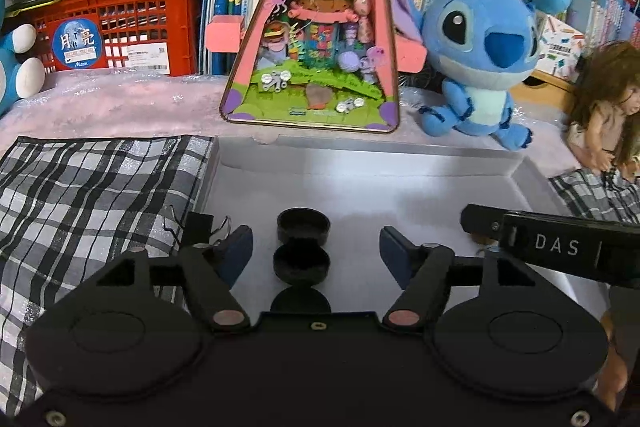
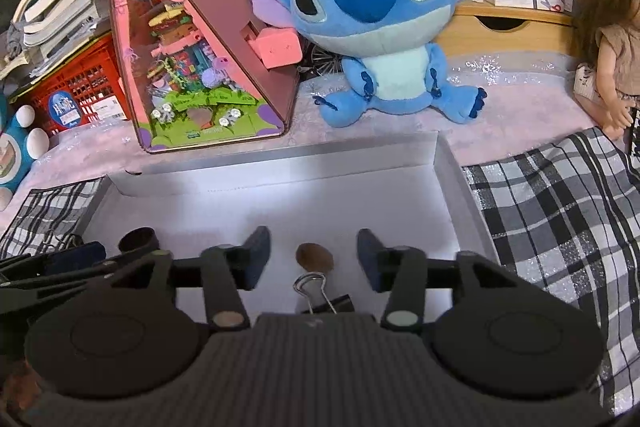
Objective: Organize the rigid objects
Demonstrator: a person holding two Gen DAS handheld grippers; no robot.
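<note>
Three black round caps [image 1: 303, 259] in row on white box floor [image 1: 400, 203], lined up between my left gripper [image 1: 316, 253] fingers; pads spread, not touching caps. Brown coin [image 2: 314, 257] and black binder clip [image 2: 322, 297] on same floor between my right gripper [image 2: 313, 257] fingers; also spread, nothing pinched. Second binder clip [image 1: 200, 227] at box left wall. Checked cloth [image 1: 92, 195] either side of box. Blue plush [image 2: 384, 27], pink triangular diorama [image 1: 316, 39], doll [image 2: 608, 39] behind.

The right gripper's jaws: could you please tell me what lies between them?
A brown disc and a binder clip lie untouched on the white tray, in the right wrist view.
</note>
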